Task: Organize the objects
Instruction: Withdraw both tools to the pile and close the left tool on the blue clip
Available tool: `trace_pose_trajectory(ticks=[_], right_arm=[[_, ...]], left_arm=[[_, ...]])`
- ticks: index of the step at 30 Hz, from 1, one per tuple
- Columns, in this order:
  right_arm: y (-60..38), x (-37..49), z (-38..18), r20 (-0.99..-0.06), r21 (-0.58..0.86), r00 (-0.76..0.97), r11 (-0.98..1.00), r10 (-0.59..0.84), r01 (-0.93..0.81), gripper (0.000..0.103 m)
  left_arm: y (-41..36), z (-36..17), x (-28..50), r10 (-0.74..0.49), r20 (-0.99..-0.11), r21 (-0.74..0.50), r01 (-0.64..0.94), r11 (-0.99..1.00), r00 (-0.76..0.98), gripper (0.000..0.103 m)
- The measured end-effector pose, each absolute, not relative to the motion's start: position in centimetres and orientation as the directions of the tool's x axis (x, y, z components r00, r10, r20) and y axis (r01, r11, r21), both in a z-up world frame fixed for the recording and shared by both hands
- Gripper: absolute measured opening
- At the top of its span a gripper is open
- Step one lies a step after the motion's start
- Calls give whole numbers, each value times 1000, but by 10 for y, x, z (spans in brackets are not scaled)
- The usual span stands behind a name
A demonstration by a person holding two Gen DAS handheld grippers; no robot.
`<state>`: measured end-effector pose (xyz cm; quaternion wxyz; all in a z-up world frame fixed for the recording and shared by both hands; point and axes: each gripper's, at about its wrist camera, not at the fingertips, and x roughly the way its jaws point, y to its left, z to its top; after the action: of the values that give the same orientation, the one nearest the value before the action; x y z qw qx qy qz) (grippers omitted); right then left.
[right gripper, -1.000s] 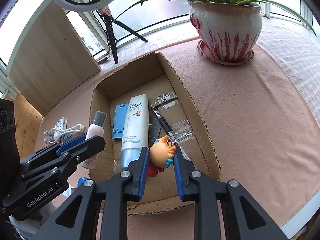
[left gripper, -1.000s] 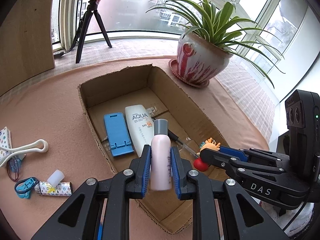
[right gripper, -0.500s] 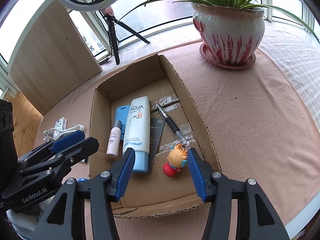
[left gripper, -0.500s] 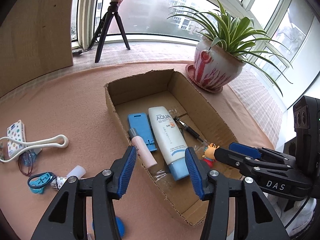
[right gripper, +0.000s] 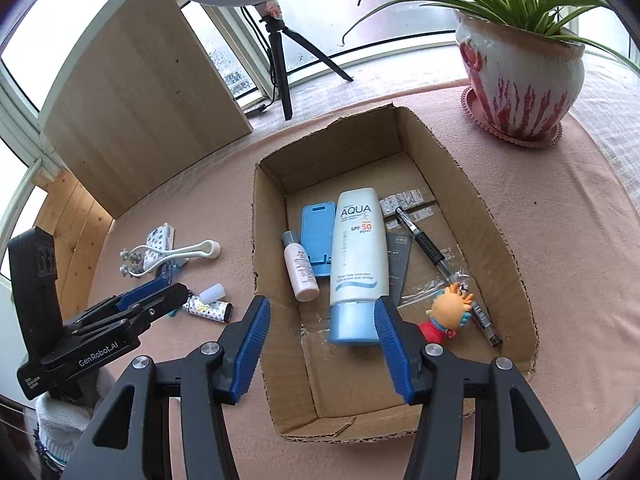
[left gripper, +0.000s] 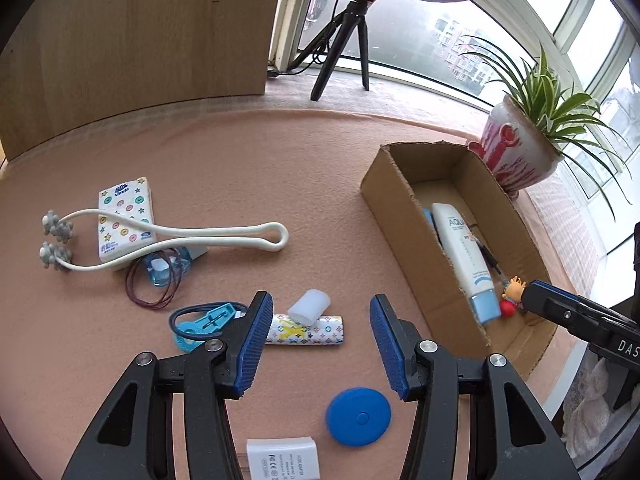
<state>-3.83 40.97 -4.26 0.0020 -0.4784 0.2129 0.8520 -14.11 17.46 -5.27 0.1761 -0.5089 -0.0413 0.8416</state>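
Fingers of the left gripper (left gripper: 318,342) are standing apart and empty, hovering over the patterned tube (left gripper: 306,330), lying crosswise between them, outside the cardboard box (left gripper: 394,216), nearer than the likewise empty right gripper (right gripper: 322,342).

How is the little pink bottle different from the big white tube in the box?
The pink bottle is much smaller and thinner than the white tube. The bottle is pale pink with a grey cap; the tube is white with a light blue cap and big AQUA lettering. The bottle's cap points to the far end of the box, while the tube's cap points to the near end. Both lie flat on the box floor, either side of a blue stand.
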Motion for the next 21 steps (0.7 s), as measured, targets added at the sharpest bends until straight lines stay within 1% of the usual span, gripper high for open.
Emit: trace_pose_trajectory(ticks=[6,12,13,14,15,17,21], right_arm=[[381,-47,-40,-812,372,-532,-914,-238,-159,50],[354,-54,-36,-810,380,-522,-917,-265,-124,50],[350,-55,-36,-809,381,-523,-917,-268,-120,50],[347,-56,-35,-808,382,-523,-917,-271,-114,50],[343,-57,-34,-807,381,-523,-918,-273,-110,50],[336,-59,-33,-808,380,-521,-920,-276,-101,50],[323,-61,-33,-810,377,-514,-922,-282,-88,50]], left_arm=[[137,-72,-157,310,-870,-245,-211,-946,-383,54],[127,-90,-169,280,-896,-204,-241,-949,-344,54],[127,-93,-170,275,-901,-197,-247,-949,-337,52],[127,-95,-171,271,-904,-192,-252,-949,-331,47],[126,-97,-171,268,-907,-189,-256,-948,-325,44],[121,-101,-168,264,-911,-183,-264,-947,-317,32],[110,-105,-156,269,-911,-185,-271,-945,-314,21]])
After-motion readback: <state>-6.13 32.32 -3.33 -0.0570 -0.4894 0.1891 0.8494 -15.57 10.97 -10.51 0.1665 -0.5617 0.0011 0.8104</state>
